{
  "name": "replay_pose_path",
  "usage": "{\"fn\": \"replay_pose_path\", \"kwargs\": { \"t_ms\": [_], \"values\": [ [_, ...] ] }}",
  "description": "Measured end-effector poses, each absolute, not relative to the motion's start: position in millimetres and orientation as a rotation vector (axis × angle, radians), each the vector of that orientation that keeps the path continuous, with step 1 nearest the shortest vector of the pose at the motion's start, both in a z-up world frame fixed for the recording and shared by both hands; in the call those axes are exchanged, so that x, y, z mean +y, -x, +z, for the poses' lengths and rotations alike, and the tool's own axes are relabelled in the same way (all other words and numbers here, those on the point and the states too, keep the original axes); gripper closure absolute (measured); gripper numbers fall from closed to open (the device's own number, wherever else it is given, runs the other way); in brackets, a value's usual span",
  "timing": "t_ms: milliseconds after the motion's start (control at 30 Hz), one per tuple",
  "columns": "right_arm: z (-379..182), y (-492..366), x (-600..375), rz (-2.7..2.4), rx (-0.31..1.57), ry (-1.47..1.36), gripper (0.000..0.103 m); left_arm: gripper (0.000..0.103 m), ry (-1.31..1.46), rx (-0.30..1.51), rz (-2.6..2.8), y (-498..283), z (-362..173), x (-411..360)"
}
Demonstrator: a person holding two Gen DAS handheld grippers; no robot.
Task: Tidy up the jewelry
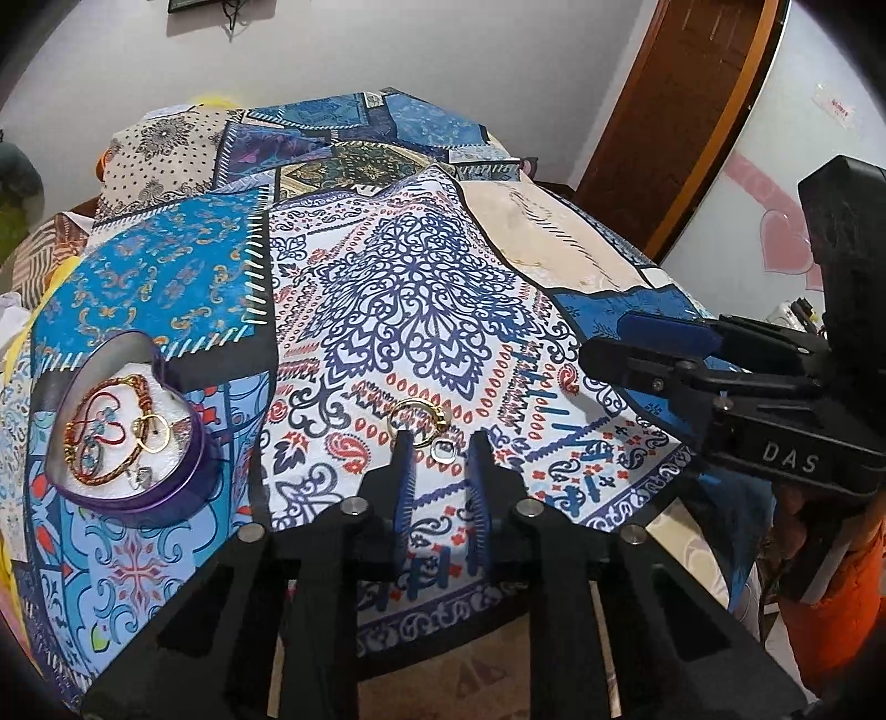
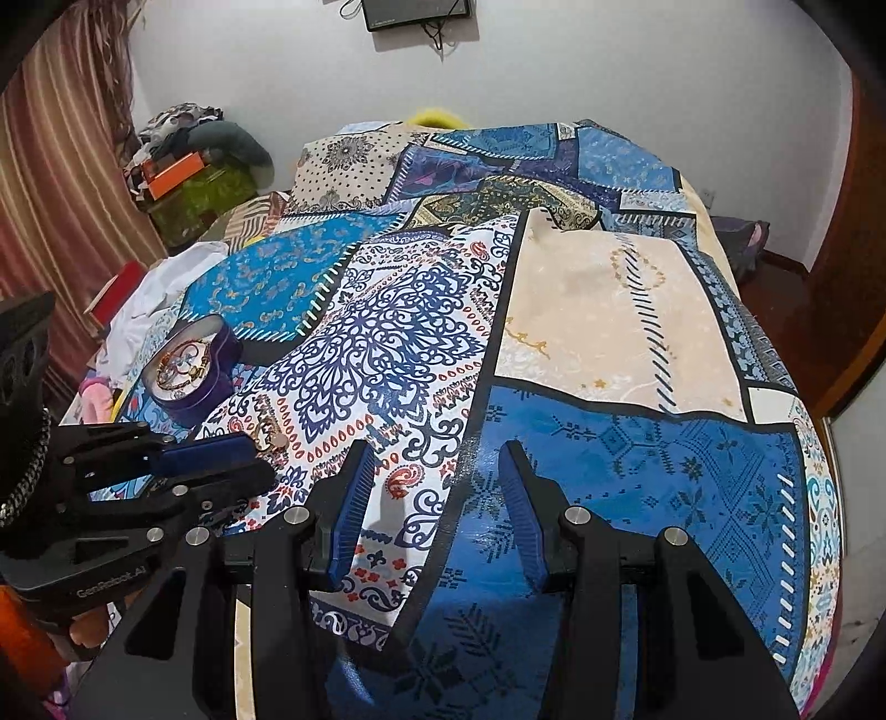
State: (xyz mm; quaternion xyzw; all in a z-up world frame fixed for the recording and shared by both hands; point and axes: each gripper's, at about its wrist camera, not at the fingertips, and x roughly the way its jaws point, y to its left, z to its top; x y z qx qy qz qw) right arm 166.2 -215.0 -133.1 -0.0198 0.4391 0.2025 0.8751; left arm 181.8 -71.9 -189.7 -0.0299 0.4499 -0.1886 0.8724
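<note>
Nearest in the left wrist view: left gripper (image 1: 441, 443), released, blue-padded fingers apart and clamping nothing, tips just short of a gold ring (image 1: 416, 419) and a small silver ring (image 1: 444, 451) lying on the patterned cloth (image 1: 387, 288). Silver ring between the fingertips, gold ring just beyond the left tip. Same pair barely readable in the right wrist view, partly hidden behind the left gripper's blue pad. To the left and a little farther, purple heart-shaped tin (image 1: 183, 443) on the cloth, holding a red-and-gold bracelet (image 1: 111, 421) and other small pieces on white padding. At the right edge, right gripper (image 1: 637, 346) seen side-on, marked "DAS". From its own camera, right gripper (image 2: 437, 448) released too, fingers wide over bare blue-and-white cloth, nothing between them. Left gripper's body there marked "GenRobot.AI". Farthest back, only in the right wrist view: striped curtain (image 2: 61, 166) and wall-mounted dark screen (image 2: 418, 14).
</note>
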Motion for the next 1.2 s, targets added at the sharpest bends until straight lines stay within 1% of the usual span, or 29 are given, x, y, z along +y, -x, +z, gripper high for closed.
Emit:
{"fn": "replay_pose_path", "kwargs": {
  "t_ms": [133,467,633,833,933,1000,1067,1133,1200],
  "values": [
    [-133,-166,-211,0.43,0.922,0.039,0.06,0.096,0.066,0.937,-0.398,-185,-192,-73],
    [-124,-165,-183,0.475,0.913,0.072,0.06,0.096,0.082,0.901,-0.391,-170,-180,-55],
    [-132,-165,-158,0.51,0.93,0.124,0.06,0.096,0.102,0.863,-0.349,-163,-169,-29],
    [-148,-175,-136,0.544,0.993,0.127,0.06,0.096,0.149,0.851,-0.313,-161,-168,-5],
    [-149,-173,-132,0.546,0.987,0.159,0.06,0.096,0.156,0.847,-0.303,-159,-168,-1],
    [-150,-169,-130,0.542,0.973,0.18,0.064,0.096,0.16,0.846,-0.302,-158,-169,1],
    [-151,-167,-128,0.536,0.967,0.209,0.079,0.096,0.163,0.842,-0.299,-157,-168,1],
    [-151,-165,-128,0.535,0.963,0.223,0.087,0.096,0.168,0.836,-0.299,-155,-165,2],
    [-150,-166,-130,0.535,0.968,0.205,0.088,0.096,0.168,0.826,-0.299,-153,-162,3]
  ]
}}
